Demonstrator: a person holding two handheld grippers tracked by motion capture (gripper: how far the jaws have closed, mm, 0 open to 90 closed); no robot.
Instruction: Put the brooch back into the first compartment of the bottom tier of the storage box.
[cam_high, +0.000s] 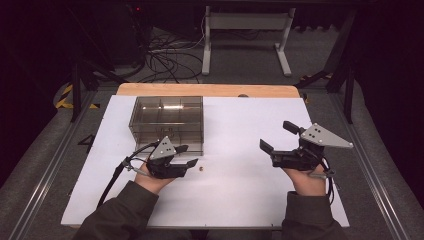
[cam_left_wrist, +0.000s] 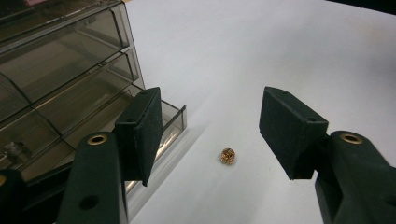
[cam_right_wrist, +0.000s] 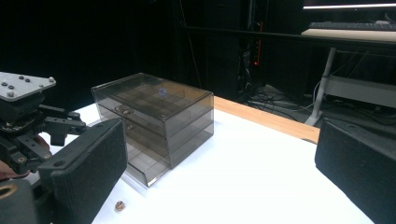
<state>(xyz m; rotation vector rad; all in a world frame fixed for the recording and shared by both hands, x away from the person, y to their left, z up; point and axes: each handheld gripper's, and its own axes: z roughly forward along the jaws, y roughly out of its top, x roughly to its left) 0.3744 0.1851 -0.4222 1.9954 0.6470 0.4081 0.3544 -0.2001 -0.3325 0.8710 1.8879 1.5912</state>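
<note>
Tongs, two pairs: left tongs (cam_high: 189, 155) and right tongs (cam_high: 276, 135) spread; one nut (cam_left_wrist: 228, 156), one drawer box (cam_high: 168, 120)

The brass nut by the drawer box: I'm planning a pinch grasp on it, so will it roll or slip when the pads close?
The nut looks tiny and rounded, so a nudge would probably send it rolling on the smooth white sheet. Its shiny metal may slip, though the left hand-held gripper has broad matte pads. It likely weighs almost nothing, so an off-centre touch could flick it away.

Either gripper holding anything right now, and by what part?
Nothing held. Left gripper is open over the small nut on the table; right gripper is open too.
</note>
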